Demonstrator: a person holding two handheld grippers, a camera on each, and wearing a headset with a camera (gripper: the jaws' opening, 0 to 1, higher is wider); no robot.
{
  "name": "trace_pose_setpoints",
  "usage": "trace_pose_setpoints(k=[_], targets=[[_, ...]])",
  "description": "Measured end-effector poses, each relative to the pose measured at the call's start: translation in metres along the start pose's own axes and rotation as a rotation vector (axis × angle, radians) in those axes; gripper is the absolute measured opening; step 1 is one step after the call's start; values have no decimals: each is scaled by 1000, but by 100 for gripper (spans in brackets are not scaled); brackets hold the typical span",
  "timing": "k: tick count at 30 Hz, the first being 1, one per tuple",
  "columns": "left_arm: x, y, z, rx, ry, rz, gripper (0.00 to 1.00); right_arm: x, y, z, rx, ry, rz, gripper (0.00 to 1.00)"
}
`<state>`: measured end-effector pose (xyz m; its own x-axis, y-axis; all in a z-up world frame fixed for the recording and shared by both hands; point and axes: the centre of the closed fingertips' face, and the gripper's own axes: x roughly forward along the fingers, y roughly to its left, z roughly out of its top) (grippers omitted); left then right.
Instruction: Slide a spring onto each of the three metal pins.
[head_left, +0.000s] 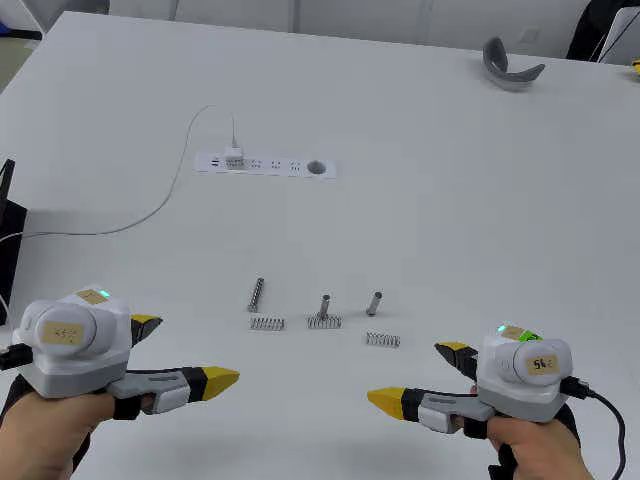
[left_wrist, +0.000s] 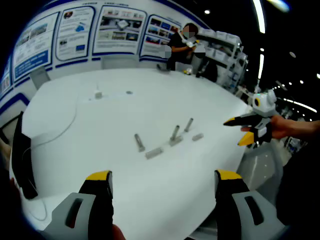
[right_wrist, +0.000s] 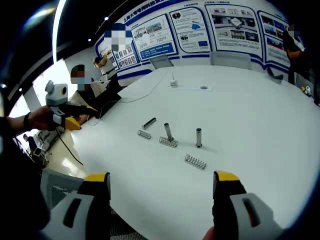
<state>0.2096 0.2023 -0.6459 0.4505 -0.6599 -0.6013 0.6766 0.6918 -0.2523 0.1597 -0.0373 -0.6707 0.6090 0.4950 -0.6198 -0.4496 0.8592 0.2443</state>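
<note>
Steel pins (head_left: 324, 305) near the desk's (head_left: 450, 200) front edge could topple under a clumsy spring (head_left: 382, 340); left gripper (head_left: 183, 349) and right gripper (head_left: 418, 373) gape empty.

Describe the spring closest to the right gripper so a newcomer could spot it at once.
On the white table, find the three metal pins in a row on the person's side of the power strip. The spring lies by the rightmost pin. Unlike the other two springs, which lie level with each other, it sits farthest right and nearest the person.
</note>
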Motion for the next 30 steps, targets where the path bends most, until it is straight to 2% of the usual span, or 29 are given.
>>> trace_pose_setpoints(k=[22, 30], targets=[[4, -2, -2, -4, 13, -9, 85, 0, 1, -2, 2, 9, -1, 86], [13, 1, 0, 2, 24, -14, 84, -1, 1, -6, -3, 23, 0, 86]])
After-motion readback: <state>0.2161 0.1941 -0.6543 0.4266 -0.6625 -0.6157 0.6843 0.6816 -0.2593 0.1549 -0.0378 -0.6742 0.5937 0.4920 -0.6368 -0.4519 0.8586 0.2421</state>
